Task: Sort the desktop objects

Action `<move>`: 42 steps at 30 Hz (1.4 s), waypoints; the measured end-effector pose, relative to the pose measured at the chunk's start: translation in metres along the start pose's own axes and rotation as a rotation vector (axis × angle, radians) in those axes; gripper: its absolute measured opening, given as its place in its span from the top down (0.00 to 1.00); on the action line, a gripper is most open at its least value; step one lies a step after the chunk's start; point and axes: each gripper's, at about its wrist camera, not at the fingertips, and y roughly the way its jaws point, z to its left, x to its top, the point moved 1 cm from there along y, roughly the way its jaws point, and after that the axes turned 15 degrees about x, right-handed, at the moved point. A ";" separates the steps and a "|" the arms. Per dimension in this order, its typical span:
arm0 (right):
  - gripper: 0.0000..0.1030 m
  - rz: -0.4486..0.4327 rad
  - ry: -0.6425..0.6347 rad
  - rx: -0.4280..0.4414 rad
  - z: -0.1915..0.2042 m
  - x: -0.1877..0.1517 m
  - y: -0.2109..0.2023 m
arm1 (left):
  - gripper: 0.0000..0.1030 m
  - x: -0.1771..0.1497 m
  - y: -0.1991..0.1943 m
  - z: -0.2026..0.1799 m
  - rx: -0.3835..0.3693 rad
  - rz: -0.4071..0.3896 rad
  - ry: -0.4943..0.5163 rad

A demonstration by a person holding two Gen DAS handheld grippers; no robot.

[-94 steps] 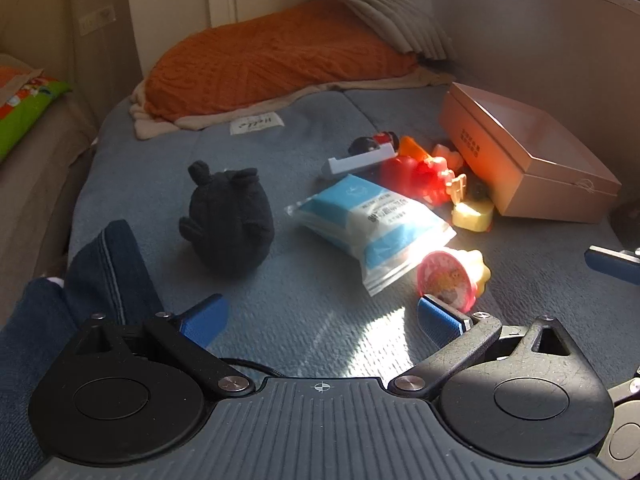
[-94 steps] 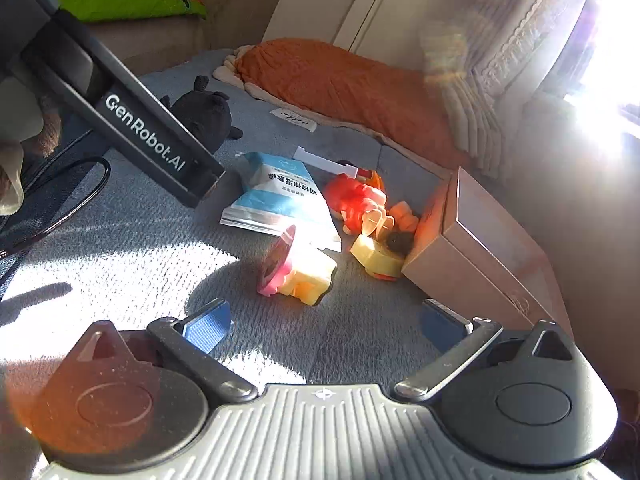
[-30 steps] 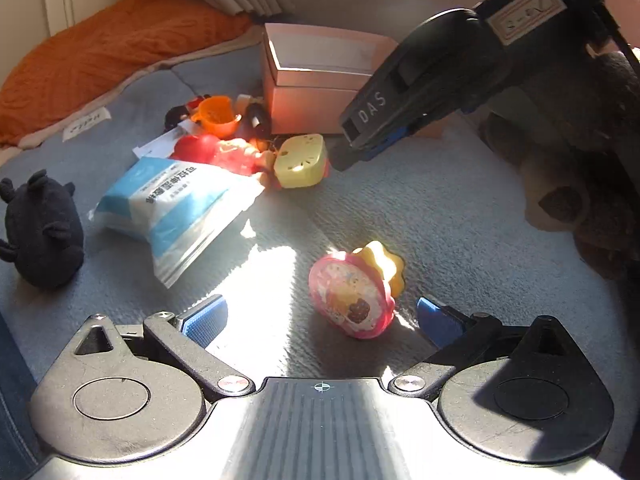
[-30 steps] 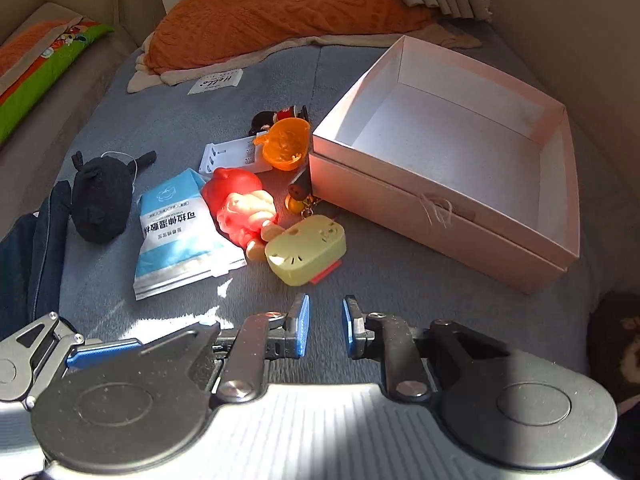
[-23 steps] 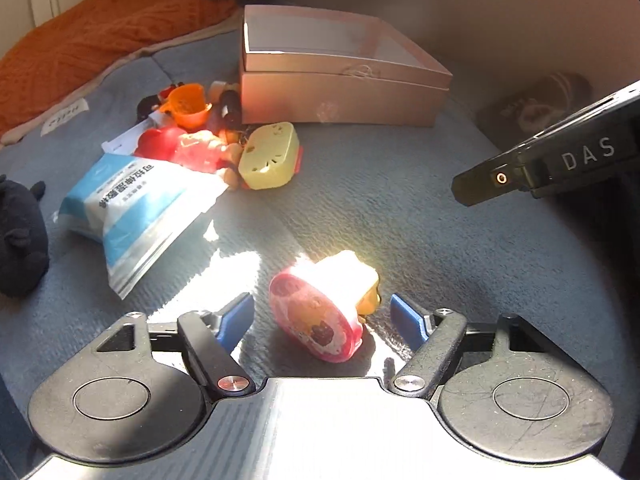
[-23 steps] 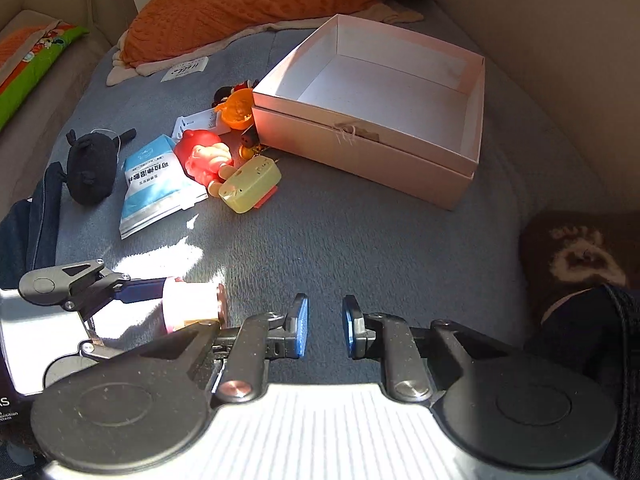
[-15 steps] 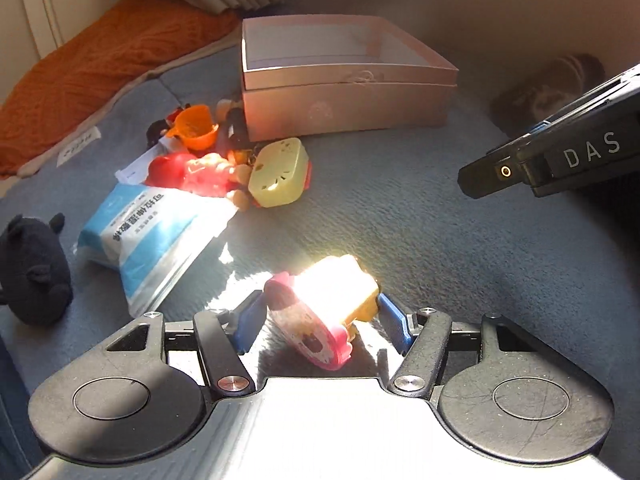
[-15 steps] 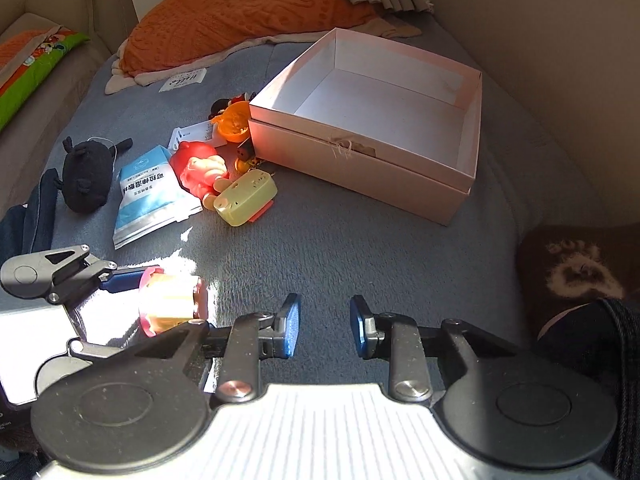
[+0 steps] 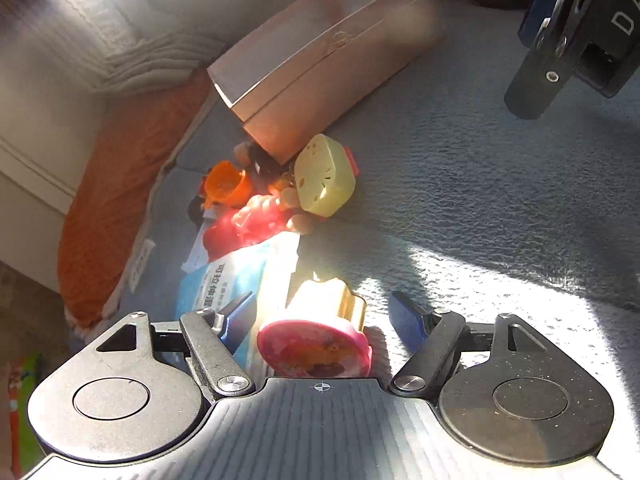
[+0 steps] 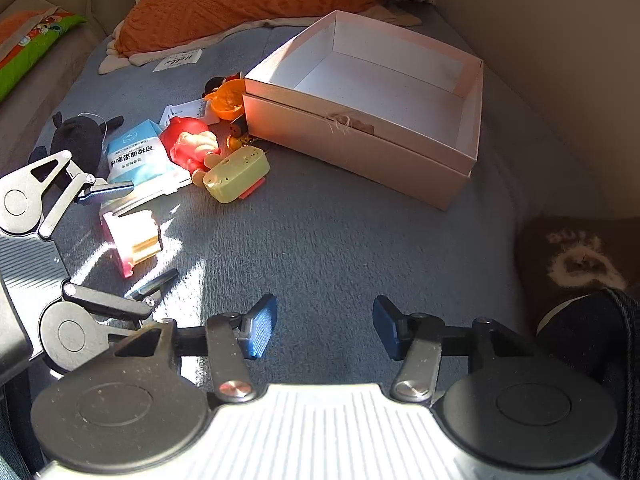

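Observation:
A pink-lidded yellow toy cup [image 9: 316, 332] lies on its side on the grey-blue blanket in a sun patch. My left gripper [image 9: 322, 316] straddles it with its jaws opening, and a gap shows beside each blue pad. The right wrist view shows the same toy cup [image 10: 132, 240] loose between the left gripper's fingers [image 10: 108, 190]. My right gripper [image 10: 322, 328] hovers over bare blanket, its jaws opening with nothing between them. The open pink box [image 10: 360, 136] stands beyond, with nothing in it.
A yellow case [image 10: 236, 176], red doll [image 10: 192, 144], blue packet [image 10: 136, 152] and orange cup [image 10: 228, 100] are heaped left of the box. A black plush [image 10: 78, 138] lies further left. An orange pillow [image 10: 240, 4] is behind, and a brown furry item [image 10: 576, 256] at the right.
The left gripper rolled, closed in around the toy cup, then widened again. The right gripper's jaws went from nearly shut to wide apart and it drew a little nearer the box.

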 end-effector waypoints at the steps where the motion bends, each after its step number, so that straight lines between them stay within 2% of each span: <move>1: 0.46 0.005 0.003 -0.003 -0.001 0.000 0.002 | 0.12 0.001 -0.004 0.002 -0.048 -0.015 -0.051; 2: 0.46 0.011 0.005 -0.006 -0.003 -0.001 0.004 | 0.08 0.001 -0.009 0.005 -0.097 -0.032 -0.097; 5: 0.45 0.028 0.009 -0.012 -0.004 -0.003 0.009 | 0.07 -0.001 -0.019 0.012 -0.197 -0.051 -0.201; 8: 0.42 0.046 0.008 -0.017 -0.004 -0.005 0.015 | 0.07 -0.003 -0.017 0.020 -0.219 0.005 -0.289; 11: 0.36 0.076 -0.002 -0.022 -0.002 -0.011 0.022 | 0.06 -0.003 -0.014 0.031 -0.223 0.095 -0.381; 13: 0.36 0.086 -0.006 -0.026 0.001 -0.016 0.026 | 0.05 -0.005 -0.012 0.039 -0.217 0.148 -0.419; 16: 0.36 0.048 -0.074 -0.005 0.015 -0.019 0.021 | 0.05 -0.008 -0.013 0.047 -0.195 0.160 -0.433; 20: 0.36 -0.021 -0.263 0.006 0.051 -0.026 0.014 | 0.05 -0.013 -0.014 0.059 -0.152 0.153 -0.451; 27: 0.36 -0.055 -0.627 0.029 0.121 -0.056 0.025 | 0.05 -0.025 -0.006 0.089 -0.123 0.154 -0.528; 31: 0.36 -0.067 -0.734 0.011 0.153 -0.061 0.043 | 0.05 -0.038 0.003 0.125 -0.076 0.154 -0.654; 35: 0.36 -0.056 -0.784 -0.027 0.165 -0.056 0.064 | 0.05 -0.060 0.010 0.166 -0.011 0.178 -0.784; 38: 0.36 -0.073 -0.768 -0.071 0.163 -0.048 0.077 | 0.05 -0.074 0.010 0.185 -0.002 0.182 -0.856; 40: 0.36 -0.085 -0.728 -0.069 0.160 -0.040 0.081 | 0.05 -0.079 0.009 0.189 0.001 0.181 -0.879; 41: 0.40 -0.082 -0.699 -0.057 0.157 -0.035 0.082 | 0.05 -0.080 0.009 0.190 0.001 0.181 -0.884; 42: 0.50 -0.067 -0.668 -0.045 0.154 -0.029 0.083 | 0.05 -0.081 0.009 0.189 -0.002 0.179 -0.889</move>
